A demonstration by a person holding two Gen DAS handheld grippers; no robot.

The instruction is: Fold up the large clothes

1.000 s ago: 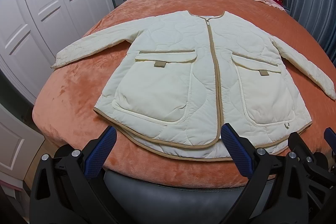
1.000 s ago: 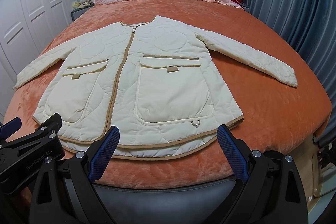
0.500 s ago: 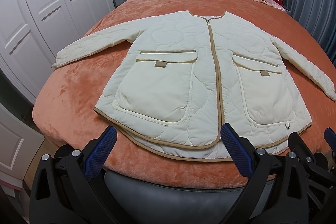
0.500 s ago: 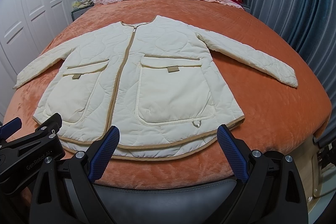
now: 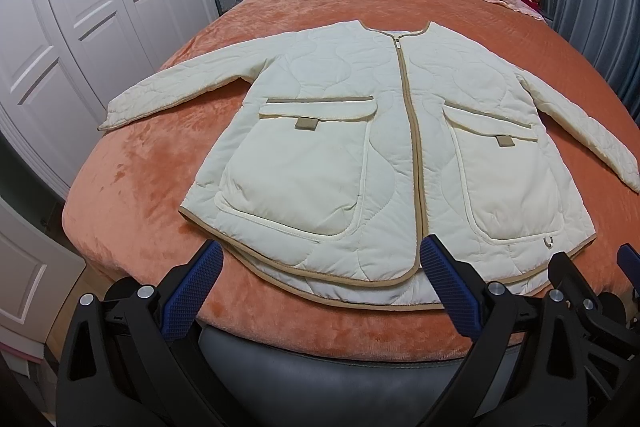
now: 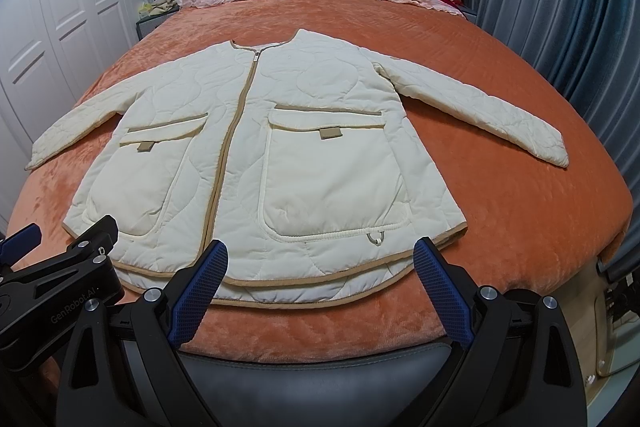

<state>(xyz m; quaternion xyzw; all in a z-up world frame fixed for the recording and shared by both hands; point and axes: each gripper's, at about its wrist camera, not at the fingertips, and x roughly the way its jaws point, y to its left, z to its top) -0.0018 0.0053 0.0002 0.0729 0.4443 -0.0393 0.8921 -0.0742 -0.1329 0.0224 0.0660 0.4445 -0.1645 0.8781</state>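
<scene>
Cream quilted jacket (image 5: 384, 155) with tan trim lies flat, zipped, sleeves spread, at my twelve o'clock; left gripper (image 5: 320, 279) and right gripper (image 6: 320, 279) gape empty, short of its hem.

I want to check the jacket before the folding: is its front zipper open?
No, the zipper of the cream quilted jacket is closed from the neckline down to the hem, with both front panels meeting.
</scene>
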